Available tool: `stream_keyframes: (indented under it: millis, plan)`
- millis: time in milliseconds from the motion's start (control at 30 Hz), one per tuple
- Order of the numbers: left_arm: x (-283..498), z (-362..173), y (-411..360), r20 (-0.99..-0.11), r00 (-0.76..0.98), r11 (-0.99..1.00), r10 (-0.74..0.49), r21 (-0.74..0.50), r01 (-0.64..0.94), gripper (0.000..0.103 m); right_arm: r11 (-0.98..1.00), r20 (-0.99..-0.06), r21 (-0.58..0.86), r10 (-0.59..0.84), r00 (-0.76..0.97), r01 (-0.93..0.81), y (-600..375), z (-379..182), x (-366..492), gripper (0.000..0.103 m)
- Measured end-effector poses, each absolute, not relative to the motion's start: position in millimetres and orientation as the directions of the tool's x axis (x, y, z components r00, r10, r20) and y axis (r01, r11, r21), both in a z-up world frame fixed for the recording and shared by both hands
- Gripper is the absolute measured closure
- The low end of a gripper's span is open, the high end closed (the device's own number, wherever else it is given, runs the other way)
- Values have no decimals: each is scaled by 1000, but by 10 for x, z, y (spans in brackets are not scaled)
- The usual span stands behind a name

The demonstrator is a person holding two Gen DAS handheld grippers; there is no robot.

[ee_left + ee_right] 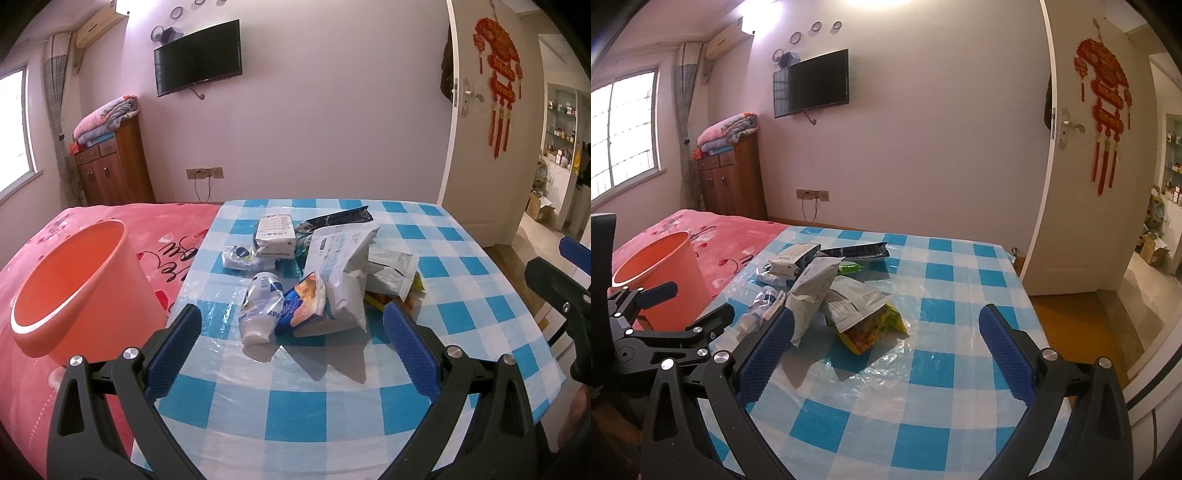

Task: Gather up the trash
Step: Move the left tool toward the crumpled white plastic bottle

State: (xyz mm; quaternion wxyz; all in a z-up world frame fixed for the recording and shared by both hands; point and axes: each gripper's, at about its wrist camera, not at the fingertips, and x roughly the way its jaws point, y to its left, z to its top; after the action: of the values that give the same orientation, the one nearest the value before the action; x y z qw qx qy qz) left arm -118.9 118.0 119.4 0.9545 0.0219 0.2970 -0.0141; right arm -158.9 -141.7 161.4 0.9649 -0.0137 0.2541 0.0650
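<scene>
**A:** so how much of the trash was actually collected at that point?

**B:** pretty much none, as far as could be judged. The whole pile (pixel 317 280) was found sitting on the checkered bench (pixel 461 280): a crushed plastic bottle (pixel 260 306), a blue snack packet (pixel 301 304) touching it, a big white bag (pixel 341 273) propped up in the middle, a dark wrapper (pixel 338 218) at the far side, and a yellow-green packet (pixel 875 326) tucked under another white bag

**A:** and the bin?

**B:** the orange bin (pixel 79 280) was set on the pink bed (pixel 44 387) just beside the bench's left edge. What could be seen of its inside looked bare, though the bottom was hidden

**A:** anything being held?

**B:** nope. The left gripper (pixel 291 349) was spread wide with nothing between the pads, hovering short of the bottle. The right gripper (pixel 886 349) was spread wide too, nothing held, aimed at the yellow-green packet

**A:** so everything was left to do

**B:** yeah, every piece still had to be picked up and dropped in the bin, nearest ones probably first
</scene>
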Motion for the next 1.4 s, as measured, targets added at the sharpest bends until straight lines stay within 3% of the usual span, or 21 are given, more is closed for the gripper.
stream_keyframes:
  millis: [1000, 1400]
  plan:
    - [-1061, 958, 1122, -616, 788, 998, -16, 42, 53, 4, 985, -594, 99, 170, 786, -139, -1592, 1204, -1359, 4]
    - [-952, 758, 1218, -648, 754, 993, -110, -33, 117, 4, 969, -660, 199, 242, 712, -145, -1695, 857, -1126, 4]
